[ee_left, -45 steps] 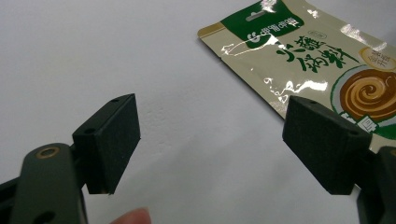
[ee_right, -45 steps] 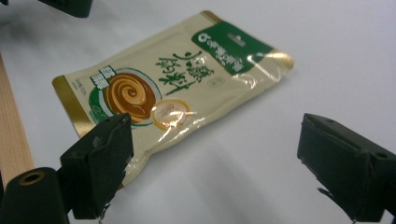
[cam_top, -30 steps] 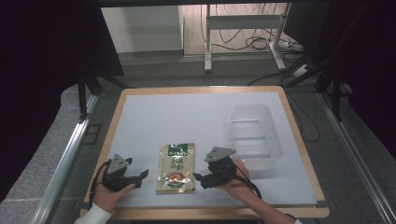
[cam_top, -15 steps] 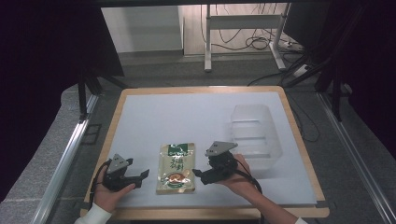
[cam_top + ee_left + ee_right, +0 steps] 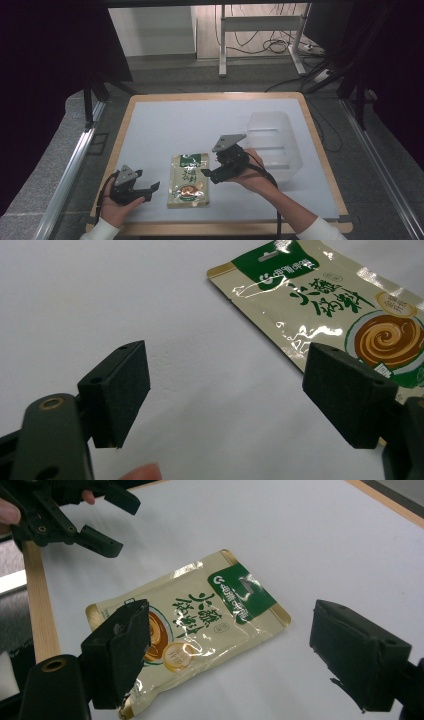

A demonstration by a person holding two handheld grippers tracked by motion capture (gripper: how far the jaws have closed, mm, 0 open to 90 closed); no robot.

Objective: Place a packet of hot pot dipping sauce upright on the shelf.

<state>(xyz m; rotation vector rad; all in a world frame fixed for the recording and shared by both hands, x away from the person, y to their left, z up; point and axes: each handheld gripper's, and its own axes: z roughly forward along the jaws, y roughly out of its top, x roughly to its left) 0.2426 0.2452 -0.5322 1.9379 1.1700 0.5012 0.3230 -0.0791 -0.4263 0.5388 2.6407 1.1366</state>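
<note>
A beige and green snack pouch (image 5: 188,180) lies flat on the white table top (image 5: 200,120) near the front edge. My left gripper (image 5: 151,189) rests low just left of the pouch, open, with its jaws pointing toward it. In the left gripper view the pouch (image 5: 320,305) lies beyond the right pad, and the left gripper (image 5: 232,390) holds nothing. My right gripper (image 5: 209,175) hovers at the pouch's right edge, open and tilted down. In the right gripper view the wide-spread right gripper (image 5: 237,650) straddles the pouch (image 5: 200,625) from above without touching it.
A clear plastic tub (image 5: 272,142) stands on the table to the right, just behind the right hand. A wooden border (image 5: 325,165) frames the white surface. The left gripper (image 5: 85,515) also appears at the top left of the right gripper view.
My right gripper has risen a little and shifted away from the front edge, staying beside the pouch. The left gripper and the pouch have not moved.
</note>
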